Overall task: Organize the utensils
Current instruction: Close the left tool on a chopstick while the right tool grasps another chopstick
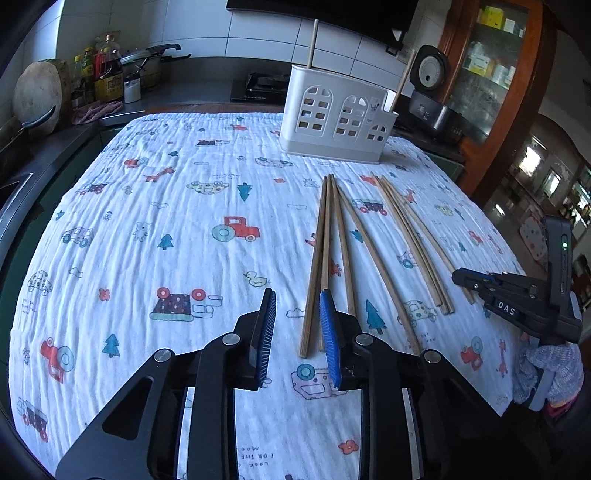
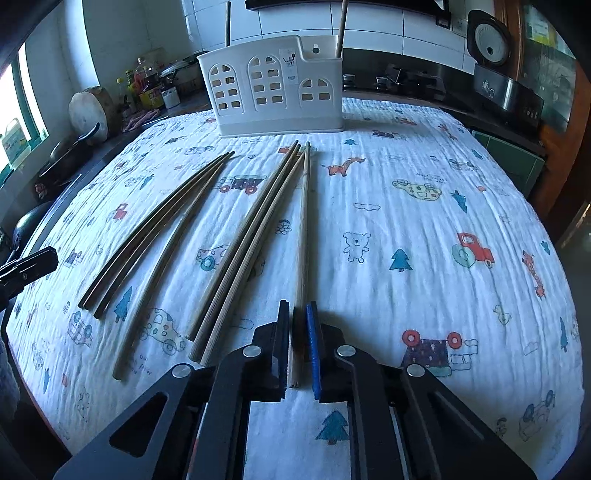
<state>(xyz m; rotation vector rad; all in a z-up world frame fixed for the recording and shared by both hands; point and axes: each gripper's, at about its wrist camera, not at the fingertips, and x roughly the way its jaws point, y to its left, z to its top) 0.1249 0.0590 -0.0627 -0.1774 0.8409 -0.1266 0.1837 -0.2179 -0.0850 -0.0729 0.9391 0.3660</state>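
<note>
Printed cloth (image 1: 155, 229) over table, tiled kitchen wall (image 1: 258, 33), dark counter (image 1: 177, 94)

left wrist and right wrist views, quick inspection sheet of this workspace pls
surface: white cloth printed with cartoon vehicles and trees, wrinkled, covering the table
job's things: white plastic utensil holder with window-shaped cutouts at the far side, two upright wooden sticks in it; eight long wooden chopsticks lying on the cloth in loose groups
clutter: nothing seen on the cloth
left gripper: jaws apart, one dark chopstick end between them, not clamped
right gripper: jaws shut on the rightmost pale chopstick
cables: nothing seen
surroundings: kitchen counter with bottles, steel pot, black rice cooker
</note>
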